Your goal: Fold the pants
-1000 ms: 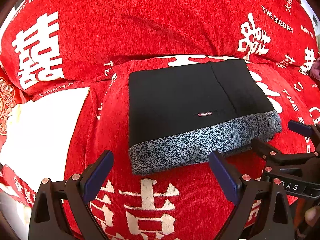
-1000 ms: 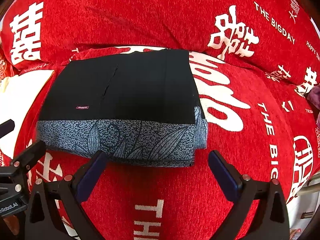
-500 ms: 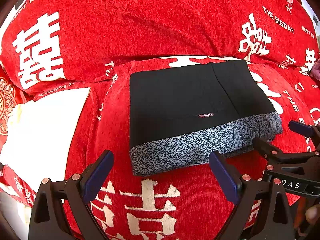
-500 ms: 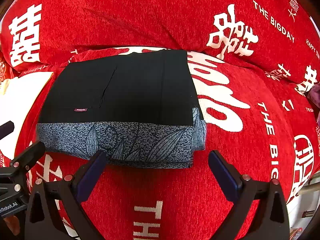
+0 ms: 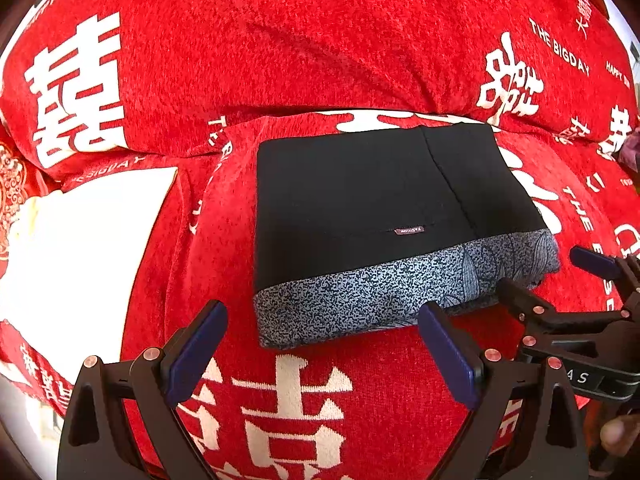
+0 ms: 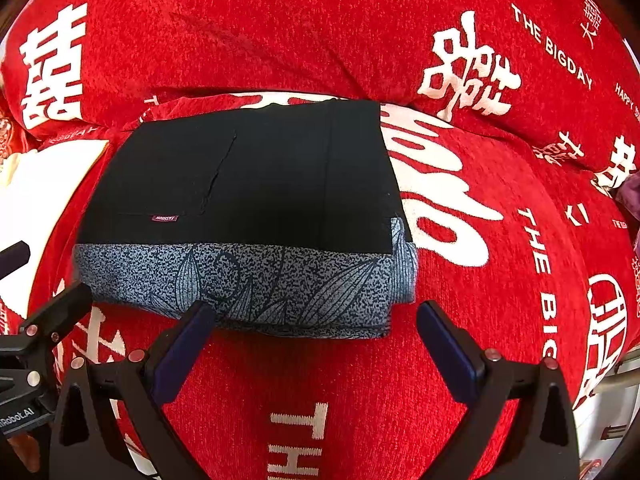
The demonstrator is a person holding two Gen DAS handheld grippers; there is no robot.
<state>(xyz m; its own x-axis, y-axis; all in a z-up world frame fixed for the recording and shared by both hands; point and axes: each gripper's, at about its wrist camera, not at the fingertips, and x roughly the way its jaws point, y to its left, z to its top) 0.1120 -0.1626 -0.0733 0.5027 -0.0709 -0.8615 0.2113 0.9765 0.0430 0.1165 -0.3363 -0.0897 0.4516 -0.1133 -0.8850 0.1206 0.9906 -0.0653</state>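
Left wrist view is showing the folded pants (image 5: 368,208) lying flat on a red bedspread (image 5: 280,60) printed with white double-happiness characters, the neat black rectangle sitting just past the centre toward 12 o'clock. A grey leaf-patterned band (image 5: 372,300) is running along the near edge of the bundle, and a small maroon label (image 5: 409,230) is sitting on the black cloth just above that band. The left gripper (image 5: 322,344) is hovering over the bedspread at 6 o'clock, its two blue-padded fingers (image 5: 196,350) spread wide and gripping nothing, the near edge of the pants lying between and just beyond their tips. A white patch (image 5: 80,248) of the fabric is lying at 9 o'clock, well apart from the pants. The right gripper (image 5: 548,276) is reaching in from 4 o'clock, one black finger close to the right corner of the patterned band; whether it is touching cannot be told.

Right wrist view is showing the same pants (image 6: 240,184) toward 10 o'clock of centre, with the band (image 6: 248,284) facing the camera and the folded layers stacked at its right end. The right gripper (image 6: 316,336) is hanging at 6 o'clock with its fingers (image 6: 448,346) spread apart and empty, the left pad sitting just beside the lower edge of the band. The left gripper (image 6: 44,276) is entering at 8 o'clock, near the left corner of the band
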